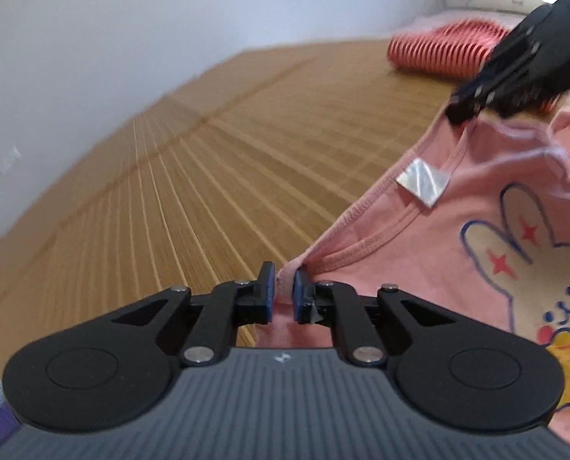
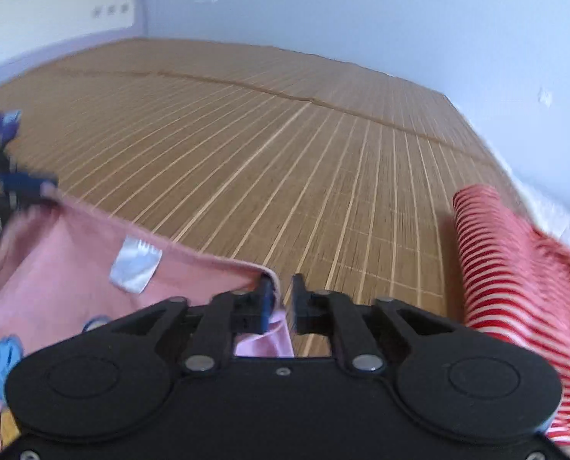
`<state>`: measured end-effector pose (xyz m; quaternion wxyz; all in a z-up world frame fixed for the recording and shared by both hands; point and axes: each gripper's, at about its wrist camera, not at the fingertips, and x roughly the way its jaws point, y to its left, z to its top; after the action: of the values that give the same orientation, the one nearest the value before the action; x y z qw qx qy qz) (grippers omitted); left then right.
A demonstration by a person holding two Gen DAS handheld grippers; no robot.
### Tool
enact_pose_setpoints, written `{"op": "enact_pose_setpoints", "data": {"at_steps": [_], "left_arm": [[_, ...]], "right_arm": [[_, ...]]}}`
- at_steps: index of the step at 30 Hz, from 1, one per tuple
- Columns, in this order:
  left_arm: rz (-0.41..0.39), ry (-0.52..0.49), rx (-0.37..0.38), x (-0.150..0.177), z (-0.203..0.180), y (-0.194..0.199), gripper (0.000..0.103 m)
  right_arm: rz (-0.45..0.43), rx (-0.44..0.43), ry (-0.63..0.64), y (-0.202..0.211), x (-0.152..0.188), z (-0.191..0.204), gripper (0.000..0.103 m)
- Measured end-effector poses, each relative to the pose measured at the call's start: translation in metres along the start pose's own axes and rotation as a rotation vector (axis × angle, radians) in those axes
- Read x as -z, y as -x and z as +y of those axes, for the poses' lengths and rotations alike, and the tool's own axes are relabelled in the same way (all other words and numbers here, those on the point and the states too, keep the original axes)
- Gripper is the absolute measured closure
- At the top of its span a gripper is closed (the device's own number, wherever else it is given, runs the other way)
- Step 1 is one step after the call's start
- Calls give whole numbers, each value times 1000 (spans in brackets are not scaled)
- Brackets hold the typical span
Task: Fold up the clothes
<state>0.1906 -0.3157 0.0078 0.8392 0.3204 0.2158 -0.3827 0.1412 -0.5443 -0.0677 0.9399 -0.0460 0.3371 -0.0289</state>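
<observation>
The left tool [image 1: 284, 287] and right tool [image 2: 283, 299] each pinch a shoulder of a pink shirt [image 1: 419, 253], stretched between them above a bamboo mat [image 1: 216, 161]. A red striped garment [image 2: 515, 260] lies just right of the right tool.

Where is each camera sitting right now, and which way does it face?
Left wrist: on the left gripper, facing along its fingers over the bamboo mat; they pinch the pink rabbit-print shirt. The right gripper shows far right.
Right wrist: on the right gripper, facing across the mat, pinching the shirt's edge.
Shared: shirt, white neck label, red striped garment, mat.
</observation>
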Motion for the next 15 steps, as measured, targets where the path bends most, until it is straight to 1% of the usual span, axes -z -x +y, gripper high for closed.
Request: {"op": "enact_pose_setpoints", "data": {"at_steps": [1,2,3,5,7,8,12,13,15], "left_arm": [[5,12,0,2,0,-6,88],[2,27,4,4,1,-7,79],[0,41,8,7,3,-8,68],[3,65,1,9,6,-6,56],[-6,77,-18,12,7,2,48],[-10,81,-25,12,7,7,46],[-26,110,-19,13,3,30,45],[-28,112,-17,14,0,36,45],[-25,87,-29,15,-9,48,45]], "right_arm": [[-5,-5,-14,2,1,-6,63],[-9,-11,-29,4,3,-13,60],[-12,-17,-42,8,4,-19,60],[1,-28,-58,21,11,-30,59],[-4,-47,-97,40,19,-43,58],[-16,-61,-122,50,22,-48,56],[-71,-134,-232,88,40,-72,51],[-72,-131,-242,92,44,-75,49],[-76,-134,-265,101,51,-81,48]]}}
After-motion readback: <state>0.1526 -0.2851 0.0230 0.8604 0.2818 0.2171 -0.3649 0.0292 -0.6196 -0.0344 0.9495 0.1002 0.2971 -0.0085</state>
